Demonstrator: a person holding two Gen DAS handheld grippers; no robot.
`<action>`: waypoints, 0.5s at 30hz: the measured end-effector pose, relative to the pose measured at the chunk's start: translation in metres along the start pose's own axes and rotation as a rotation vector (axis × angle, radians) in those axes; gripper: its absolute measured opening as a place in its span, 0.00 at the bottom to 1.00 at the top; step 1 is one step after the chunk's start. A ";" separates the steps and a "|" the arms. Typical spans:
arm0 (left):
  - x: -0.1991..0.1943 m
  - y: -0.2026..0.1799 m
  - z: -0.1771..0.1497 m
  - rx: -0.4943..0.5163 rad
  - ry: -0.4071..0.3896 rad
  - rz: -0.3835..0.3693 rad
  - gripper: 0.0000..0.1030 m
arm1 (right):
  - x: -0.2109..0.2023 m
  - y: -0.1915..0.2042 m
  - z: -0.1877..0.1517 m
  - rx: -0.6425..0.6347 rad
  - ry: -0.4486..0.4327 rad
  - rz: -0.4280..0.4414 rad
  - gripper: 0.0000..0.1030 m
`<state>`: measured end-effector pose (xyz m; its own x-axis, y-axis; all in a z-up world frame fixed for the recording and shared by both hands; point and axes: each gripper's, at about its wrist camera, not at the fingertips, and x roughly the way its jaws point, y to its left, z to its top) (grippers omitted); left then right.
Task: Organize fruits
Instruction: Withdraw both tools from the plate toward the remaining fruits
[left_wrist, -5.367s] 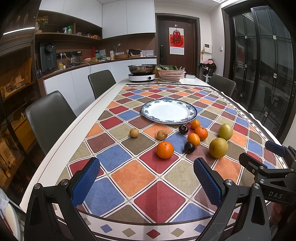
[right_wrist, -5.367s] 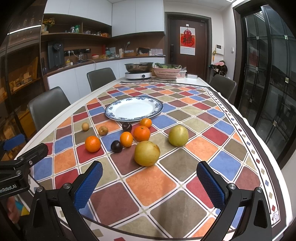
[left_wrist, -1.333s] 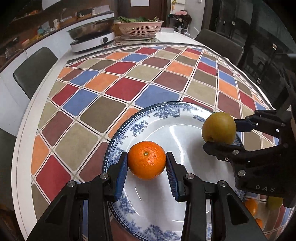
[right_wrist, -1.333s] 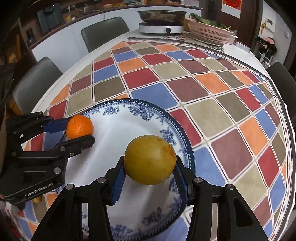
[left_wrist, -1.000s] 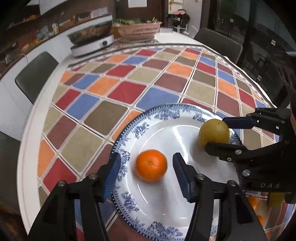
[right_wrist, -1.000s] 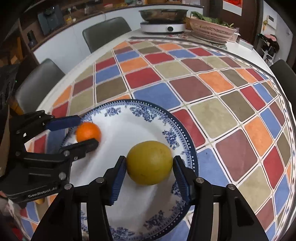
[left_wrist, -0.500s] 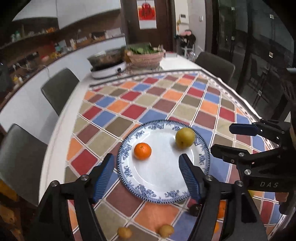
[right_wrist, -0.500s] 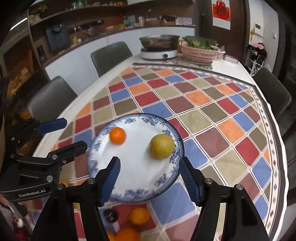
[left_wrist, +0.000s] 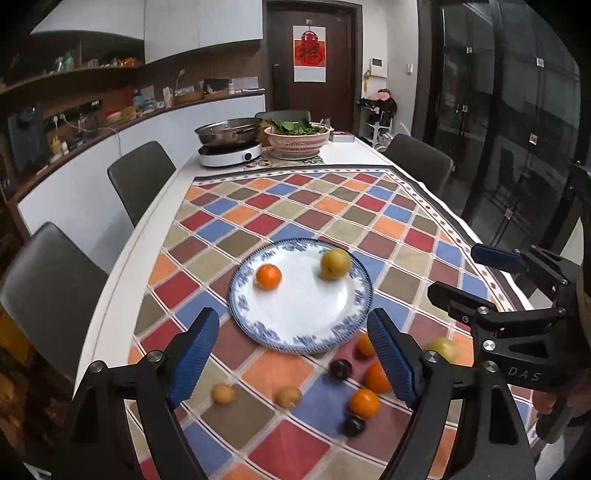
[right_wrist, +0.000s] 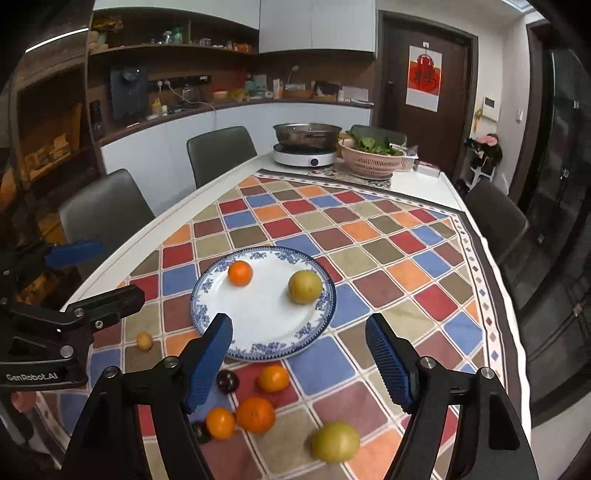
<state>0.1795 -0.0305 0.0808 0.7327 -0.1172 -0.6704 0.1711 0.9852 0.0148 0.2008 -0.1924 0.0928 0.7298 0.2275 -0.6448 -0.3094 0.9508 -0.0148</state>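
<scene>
An orange (left_wrist: 268, 276) and a yellow pear (left_wrist: 335, 263) are seen on the blue-rimmed plate (left_wrist: 258, 325), the orange at about 10 o'clock and the pear at about 1 o'clock. Both are apart from each other. The left tool (left_wrist: 291, 356) and the right tool (right_wrist: 299, 360) are held released above the near rim, with nothing grasped. Smaller oranges (right_wrist: 255, 414), dark plums (right_wrist: 226, 381) and a second pear (right_wrist: 335, 442) are left on the bench (left_wrist: 236, 413) at 6 o'clock of the plate.

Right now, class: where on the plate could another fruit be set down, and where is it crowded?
The plate is bare in its middle and near half, below the orange and yellow pear. Crowded: the tablecloth just in front of the plate, where loose fruit clusters.
</scene>
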 end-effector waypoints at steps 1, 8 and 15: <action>-0.004 -0.002 -0.004 0.000 -0.003 0.001 0.80 | -0.005 0.001 -0.004 0.000 -0.003 0.001 0.73; -0.013 -0.015 -0.037 -0.029 0.017 -0.032 0.83 | -0.026 0.002 -0.031 0.025 -0.011 -0.012 0.79; -0.004 -0.021 -0.062 -0.068 0.063 -0.053 0.82 | -0.023 -0.006 -0.062 0.108 0.030 -0.027 0.79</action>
<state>0.1319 -0.0432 0.0371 0.6807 -0.1636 -0.7141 0.1621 0.9842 -0.0710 0.1478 -0.2166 0.0606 0.7178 0.1964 -0.6680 -0.2209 0.9741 0.0490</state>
